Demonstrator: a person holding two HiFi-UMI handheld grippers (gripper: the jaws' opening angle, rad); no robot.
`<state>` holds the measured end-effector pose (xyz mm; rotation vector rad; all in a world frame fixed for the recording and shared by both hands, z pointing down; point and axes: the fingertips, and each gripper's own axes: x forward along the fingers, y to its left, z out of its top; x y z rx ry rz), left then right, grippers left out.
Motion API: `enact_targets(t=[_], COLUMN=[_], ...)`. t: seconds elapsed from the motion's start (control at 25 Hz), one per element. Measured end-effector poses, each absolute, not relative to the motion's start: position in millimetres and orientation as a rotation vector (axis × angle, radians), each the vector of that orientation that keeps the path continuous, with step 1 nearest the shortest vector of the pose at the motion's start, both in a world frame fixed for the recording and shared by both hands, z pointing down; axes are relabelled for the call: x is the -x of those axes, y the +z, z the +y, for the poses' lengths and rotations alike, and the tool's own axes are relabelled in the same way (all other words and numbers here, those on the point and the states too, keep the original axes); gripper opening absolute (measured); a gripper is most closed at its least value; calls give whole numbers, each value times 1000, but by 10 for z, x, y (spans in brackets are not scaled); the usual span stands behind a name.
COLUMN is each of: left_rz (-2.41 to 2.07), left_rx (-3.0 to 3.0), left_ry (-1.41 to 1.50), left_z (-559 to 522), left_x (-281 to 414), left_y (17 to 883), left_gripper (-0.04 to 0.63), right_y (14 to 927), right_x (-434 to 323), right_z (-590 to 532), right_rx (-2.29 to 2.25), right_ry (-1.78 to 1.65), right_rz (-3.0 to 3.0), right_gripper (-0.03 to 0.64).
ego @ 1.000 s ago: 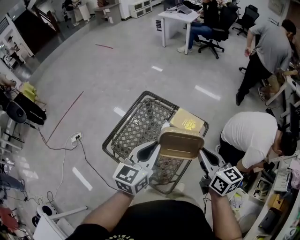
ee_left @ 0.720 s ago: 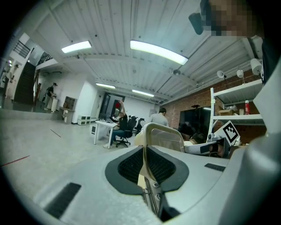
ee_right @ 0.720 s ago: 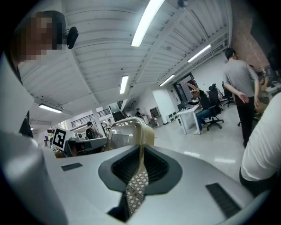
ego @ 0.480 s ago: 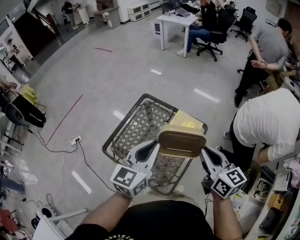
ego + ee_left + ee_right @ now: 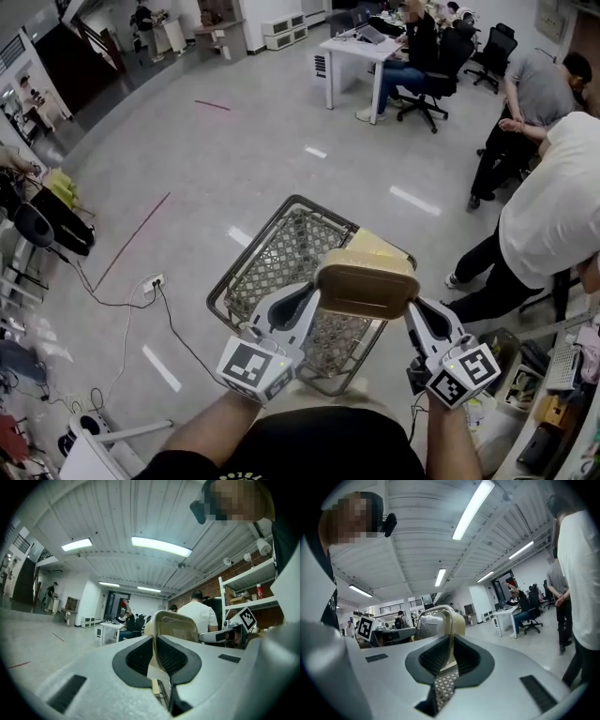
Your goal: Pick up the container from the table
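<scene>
With left claw (image 5: 307, 302) and right claw (image 5: 413, 311) each pinching a rim of the container (image 5: 366, 279) above the basket (image 5: 265, 251), we should raise both evenly, holding it level.

A wire basket (image 5: 270, 255) stands on a grey office floor (image 5: 281, 131). Beyond the basket, a person (image 5: 412, 52) sits at a white desk (image 5: 352, 45). To its right, a person in white (image 5: 553, 206) stands near another in grey (image 5: 534, 94). A power strip (image 5: 150, 280) and cable (image 5: 183, 328) lie to its left.
</scene>
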<state>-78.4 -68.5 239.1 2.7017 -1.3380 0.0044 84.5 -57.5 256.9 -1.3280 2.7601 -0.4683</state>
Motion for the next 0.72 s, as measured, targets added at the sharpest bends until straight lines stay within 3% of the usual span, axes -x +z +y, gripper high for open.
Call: enact_targets(t=[0.72], left_rz=[-1382], left_rx=[-2753], left_ry=[-58], left_z=[-564], left_x=[893], left_y=[1956], left_gripper=[29], right_y=[2066], right_x=[-755], right_z=[-427], right_rx=[1286], right_ry=[-308], right_rz=[2753], right_gripper=[32])
